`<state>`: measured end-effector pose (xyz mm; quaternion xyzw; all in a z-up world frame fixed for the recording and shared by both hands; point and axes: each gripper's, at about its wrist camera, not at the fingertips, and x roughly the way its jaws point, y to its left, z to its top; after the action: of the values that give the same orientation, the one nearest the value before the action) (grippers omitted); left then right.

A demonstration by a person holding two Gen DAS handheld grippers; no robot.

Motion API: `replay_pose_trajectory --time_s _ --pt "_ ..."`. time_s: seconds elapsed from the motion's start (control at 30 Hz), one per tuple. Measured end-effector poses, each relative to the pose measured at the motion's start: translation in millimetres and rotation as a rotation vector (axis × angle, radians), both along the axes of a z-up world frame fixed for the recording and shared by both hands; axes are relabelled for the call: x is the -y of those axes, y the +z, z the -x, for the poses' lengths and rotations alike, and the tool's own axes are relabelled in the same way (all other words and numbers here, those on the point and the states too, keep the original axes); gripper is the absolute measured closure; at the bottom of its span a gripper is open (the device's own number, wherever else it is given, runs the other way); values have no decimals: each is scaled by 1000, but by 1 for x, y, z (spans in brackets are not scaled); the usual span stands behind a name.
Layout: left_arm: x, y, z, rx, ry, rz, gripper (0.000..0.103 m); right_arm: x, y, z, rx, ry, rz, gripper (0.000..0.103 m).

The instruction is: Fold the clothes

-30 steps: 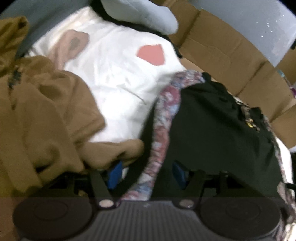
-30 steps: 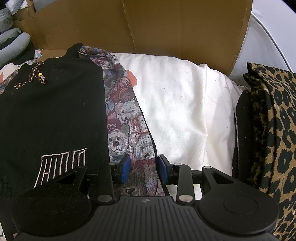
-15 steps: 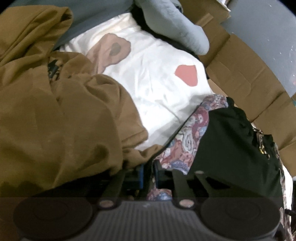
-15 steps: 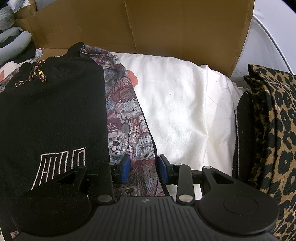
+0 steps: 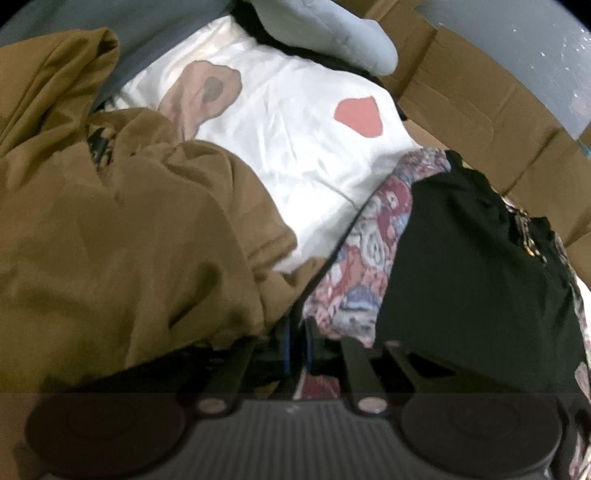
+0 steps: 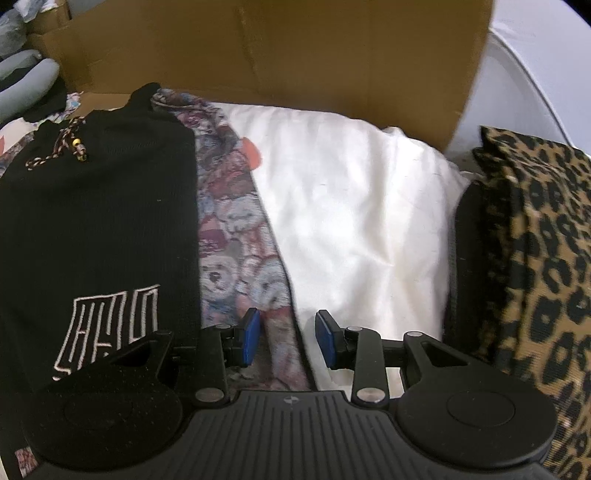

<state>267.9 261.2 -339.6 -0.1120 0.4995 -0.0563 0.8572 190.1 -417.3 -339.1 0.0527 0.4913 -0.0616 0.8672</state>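
Note:
A black garment [image 6: 92, 221] with white embroidery lies folded on a teddy-bear patterned garment [image 6: 236, 229], both on a white sheet [image 6: 351, 206]. My right gripper [image 6: 289, 338] is open low over the patterned garment's right edge, which runs between its blue pads [image 6: 251, 336]. In the left wrist view the same black garment [image 5: 480, 277] and patterned garment [image 5: 373, 240] sit to the right. My left gripper [image 5: 297, 343] is shut on the patterned garment's dark left edge. A crumpled brown garment [image 5: 110, 240] crowds against it on the left.
Cardboard box walls [image 6: 295, 55] stand behind the clothes. A leopard-print fabric [image 6: 535, 258] lies at the right. A grey cushion [image 5: 332, 33] rests at the far end of the white sheet [image 5: 295, 129], which bears a red patch [image 5: 358, 116].
My left gripper went from open to shut on the patterned garment's edge and shifted beside the brown garment. My right gripper's fingers have spread wider apart.

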Motion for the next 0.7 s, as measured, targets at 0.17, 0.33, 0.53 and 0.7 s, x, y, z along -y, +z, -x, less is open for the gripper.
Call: replay_pose_trajectory --time_s 0.17,0.33,0.53,0.7 --pt "-2 4 11 -30 -44 7 89 15 0 13 -11 -60 -31 61" --pt "1 5 20 -47 -68 -8 86 20 -1 29 -19 -85 -52 58" --pt "-8 13 26 -44 -63 -47 99 27 4 47 -40 -87 -57 58" --pt "-13 13 27 -71 -55 -49 96 31 6 62 -50 -87 -72 58"
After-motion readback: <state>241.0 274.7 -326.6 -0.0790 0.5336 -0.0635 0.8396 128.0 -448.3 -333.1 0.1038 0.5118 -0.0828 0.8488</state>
